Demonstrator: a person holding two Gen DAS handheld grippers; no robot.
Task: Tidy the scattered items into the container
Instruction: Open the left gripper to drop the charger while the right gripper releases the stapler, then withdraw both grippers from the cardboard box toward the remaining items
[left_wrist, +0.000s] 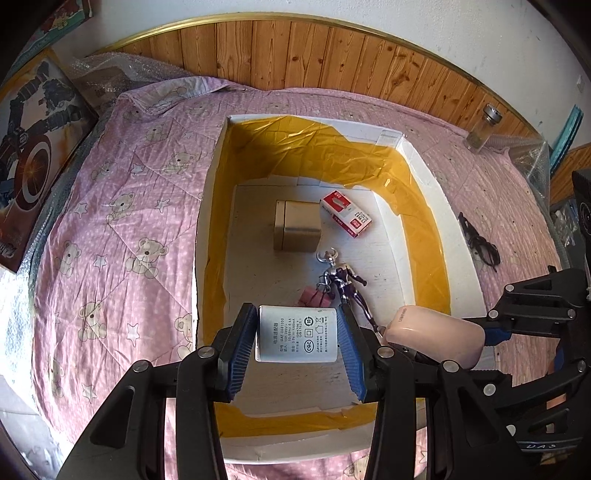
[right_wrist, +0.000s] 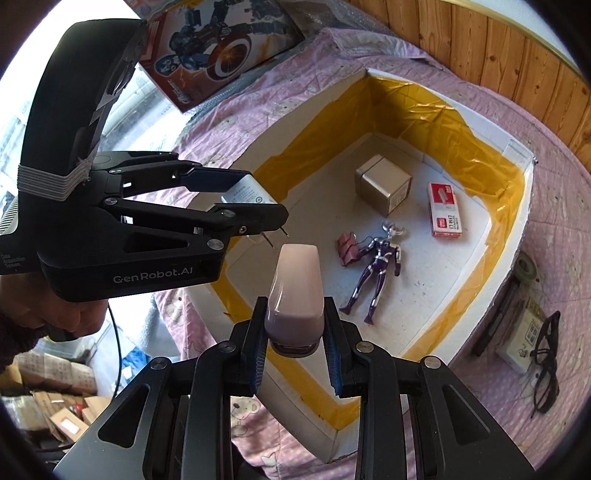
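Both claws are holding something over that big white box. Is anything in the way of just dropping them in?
Nothing visible blocks the drop. The left gripper holds the white charger and the right gripper the pink case above the open box. The toy figure lies on the floor near where they hang, so they might land on it.

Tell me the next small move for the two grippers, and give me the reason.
Probably open the left gripper to drop the white power adapter: it hangs above the floor of the white box, clear of the purple figure. The right gripper can then release the pink device, which also hangs inside the rim.
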